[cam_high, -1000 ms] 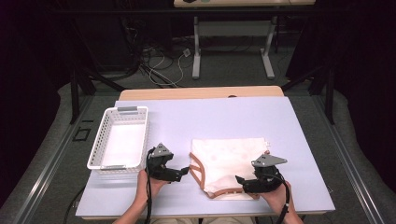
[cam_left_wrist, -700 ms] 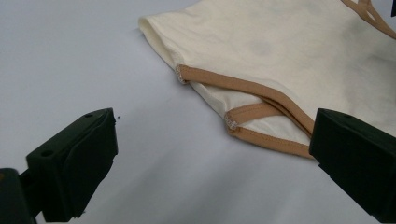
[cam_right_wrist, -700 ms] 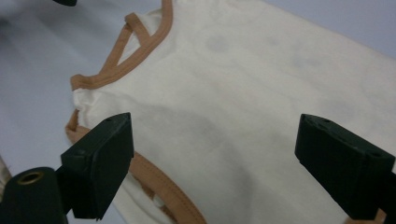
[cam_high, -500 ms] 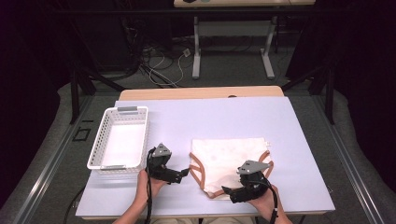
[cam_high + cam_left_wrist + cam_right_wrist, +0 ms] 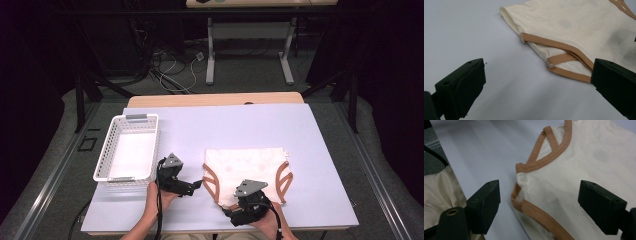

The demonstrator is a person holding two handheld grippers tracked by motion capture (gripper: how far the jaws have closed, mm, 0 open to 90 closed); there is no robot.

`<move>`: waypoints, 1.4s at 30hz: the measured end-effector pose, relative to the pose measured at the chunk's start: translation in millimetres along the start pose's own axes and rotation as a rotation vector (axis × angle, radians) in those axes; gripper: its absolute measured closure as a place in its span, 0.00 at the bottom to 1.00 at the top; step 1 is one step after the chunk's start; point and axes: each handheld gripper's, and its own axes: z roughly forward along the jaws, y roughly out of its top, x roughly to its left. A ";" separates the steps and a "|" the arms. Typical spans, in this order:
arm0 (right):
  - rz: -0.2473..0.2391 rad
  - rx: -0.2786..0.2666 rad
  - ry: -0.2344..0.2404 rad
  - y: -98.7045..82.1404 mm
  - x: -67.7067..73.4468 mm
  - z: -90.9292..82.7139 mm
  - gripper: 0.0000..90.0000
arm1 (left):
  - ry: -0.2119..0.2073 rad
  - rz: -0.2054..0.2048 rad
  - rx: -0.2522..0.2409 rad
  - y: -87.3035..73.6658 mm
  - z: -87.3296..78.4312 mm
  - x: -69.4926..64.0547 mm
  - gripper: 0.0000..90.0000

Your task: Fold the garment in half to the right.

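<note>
A cream garment (image 5: 247, 167) with tan trim lies flat on the lavender table (image 5: 250, 125). My left gripper (image 5: 196, 186) rests just left of the garment's left leg opening, pointing at it. Its jaws stand wide open after just opening, and in the left gripper view (image 5: 537, 75) bare table lies between them, with the tan trim (image 5: 564, 46) a little ahead. My right gripper (image 5: 228, 211) hovers at the garment's near bottom edge. Its jaws (image 5: 539, 197) have just been closing a little but stay open, astride the trimmed edge (image 5: 534, 210) without pressing on it.
A white plastic basket (image 5: 102, 161) stands empty at the left of the table, just beyond my left hand. The table's front edge runs close behind both hands. Desk legs and cables lie on the floor past the far edge.
My right gripper has slid left along the garment's near edge, from the right leg opening to the bottom middle. The left gripper has stayed put.
</note>
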 end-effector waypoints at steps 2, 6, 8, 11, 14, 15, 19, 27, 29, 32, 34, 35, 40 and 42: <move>-0.017 0.008 0.008 1.2 4.0 2.5 0.26 | 0.000 0.001 0.000 0.0 0.1 0.0 0.00; -0.039 0.022 0.023 3.4 11.9 6.6 0.36 | 0.002 0.004 0.002 0.0 0.3 0.3 0.00; -0.052 0.026 0.030 4.1 15.3 9.5 0.41 | -0.001 0.010 0.004 0.0 0.8 1.1 0.00; -0.065 0.049 0.033 4.6 19.4 13.3 0.49 | 0.002 0.013 0.006 -0.1 1.3 0.8 0.00; -0.069 0.065 0.017 4.1 21.1 15.9 0.59 | 0.005 0.011 0.005 -0.2 1.2 0.9 0.00; -0.071 0.064 0.016 3.7 21.1 16.8 0.60 | 0.004 0.011 0.004 -0.1 1.0 1.3 0.00; -0.083 0.089 0.006 2.6 22.0 20.0 0.63 | 0.006 0.010 0.004 -0.1 0.8 1.2 0.00; -0.068 0.101 0.021 0.4 18.5 23.3 0.71 | 0.009 0.008 0.003 -0.2 1.2 0.5 0.00; -0.067 0.098 0.019 0.3 18.4 23.6 0.75 | 0.007 0.013 0.009 -0.2 1.2 0.4 0.00; -0.043 0.086 0.029 -0.9 13.8 23.7 0.84 | 0.008 0.010 0.007 -0.2 1.3 -0.2 0.00; -0.033 0.080 0.031 -1.7 10.7 23.5 0.89 | 0.009 0.016 0.008 -0.1 1.2 0.1 0.00; -0.035 0.083 0.026 -1.8 10.2 23.3 0.90 | 0.007 0.009 0.008 -0.3 1.3 -0.2 0.00; -0.020 0.076 0.023 -2.6 8.3 22.9 0.95 | 0.006 0.010 0.008 -0.1 1.1 0.2 0.00; -0.002 0.064 0.036 -3.1 6.4 23.0 0.95 | 0.004 0.006 0.005 0.0 0.8 0.4 0.00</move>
